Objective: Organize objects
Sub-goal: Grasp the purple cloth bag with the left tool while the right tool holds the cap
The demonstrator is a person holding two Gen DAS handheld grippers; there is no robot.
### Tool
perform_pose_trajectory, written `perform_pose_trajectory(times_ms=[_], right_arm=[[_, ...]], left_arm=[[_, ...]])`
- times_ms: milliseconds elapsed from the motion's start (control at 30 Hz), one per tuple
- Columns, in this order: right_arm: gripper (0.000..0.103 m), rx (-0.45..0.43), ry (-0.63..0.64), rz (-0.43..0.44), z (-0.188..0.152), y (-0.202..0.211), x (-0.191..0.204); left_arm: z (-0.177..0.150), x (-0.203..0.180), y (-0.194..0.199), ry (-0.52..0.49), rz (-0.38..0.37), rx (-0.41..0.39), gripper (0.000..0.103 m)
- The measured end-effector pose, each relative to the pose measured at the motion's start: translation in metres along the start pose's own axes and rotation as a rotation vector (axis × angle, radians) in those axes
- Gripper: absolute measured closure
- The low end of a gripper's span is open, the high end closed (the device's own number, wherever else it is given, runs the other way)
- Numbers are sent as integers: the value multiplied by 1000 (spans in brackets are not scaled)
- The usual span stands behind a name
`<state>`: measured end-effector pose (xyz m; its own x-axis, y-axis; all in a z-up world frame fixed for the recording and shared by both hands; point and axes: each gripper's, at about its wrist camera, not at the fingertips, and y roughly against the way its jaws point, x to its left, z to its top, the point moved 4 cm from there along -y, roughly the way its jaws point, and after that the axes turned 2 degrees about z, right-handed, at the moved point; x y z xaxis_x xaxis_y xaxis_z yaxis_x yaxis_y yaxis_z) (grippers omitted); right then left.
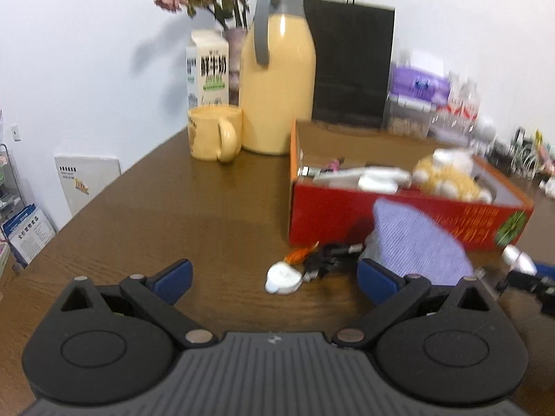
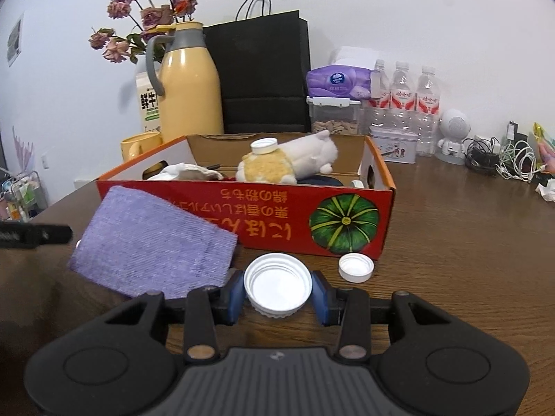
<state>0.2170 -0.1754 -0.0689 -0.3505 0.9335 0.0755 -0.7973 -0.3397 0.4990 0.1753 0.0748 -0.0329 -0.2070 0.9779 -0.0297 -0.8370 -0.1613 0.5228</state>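
Observation:
A red cardboard box (image 2: 242, 222) stands on the brown table and holds a plush toy (image 2: 288, 163), a white cap and other items. It also shows in the left wrist view (image 1: 347, 222). My right gripper (image 2: 277, 291) is shut on a large white lid (image 2: 277, 286) just in front of the box. A smaller white cap (image 2: 356, 267) lies to its right. A purple cloth (image 2: 152, 246) leans against the box front. My left gripper (image 1: 274, 280) is open and empty, near a white round item (image 1: 282, 279) and black cables (image 1: 326, 260) on the table.
A yellow thermos (image 1: 277, 86), yellow mug (image 1: 213, 133), milk carton (image 1: 208, 69), flowers and a black paper bag (image 2: 263, 76) stand behind the box. Tissues, water bottles (image 2: 402, 93), a tin (image 2: 393, 144), a white speaker and tangled cables (image 2: 499, 159) lie at the back right.

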Motion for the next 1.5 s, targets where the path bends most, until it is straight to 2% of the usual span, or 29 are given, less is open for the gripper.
perform_pose_trajectory(times_ms=[233, 433, 600, 900, 1033, 1267, 1400, 1500], right_arm=[[64, -15, 2, -1, 1, 3, -3], [64, -30, 4, -12, 1, 8, -13], [64, -32, -12, -16, 1, 11, -26], [64, -41, 4, 15, -1, 14, -23], [64, -34, 8, 14, -2, 13, -22], [64, -20, 14, 10, -3, 10, -21], [64, -17, 13, 9, -4, 10, -20], [64, -15, 12, 9, -4, 9, -21]], left_arm=[[10, -39, 13, -51, -77, -33, 0], [-1, -86, 3, -111, -135, 4, 0], [-13, -114, -12, -155, -121, 43, 0], [-28, -121, -31, -169, -55, 68, 0], [-29, -118, -34, -151, -55, 83, 0], [-33, -120, -30, -162, -68, 65, 0], [-34, -122, -27, -175, -71, 51, 18], [-35, -121, -25, -173, -71, 47, 22]])
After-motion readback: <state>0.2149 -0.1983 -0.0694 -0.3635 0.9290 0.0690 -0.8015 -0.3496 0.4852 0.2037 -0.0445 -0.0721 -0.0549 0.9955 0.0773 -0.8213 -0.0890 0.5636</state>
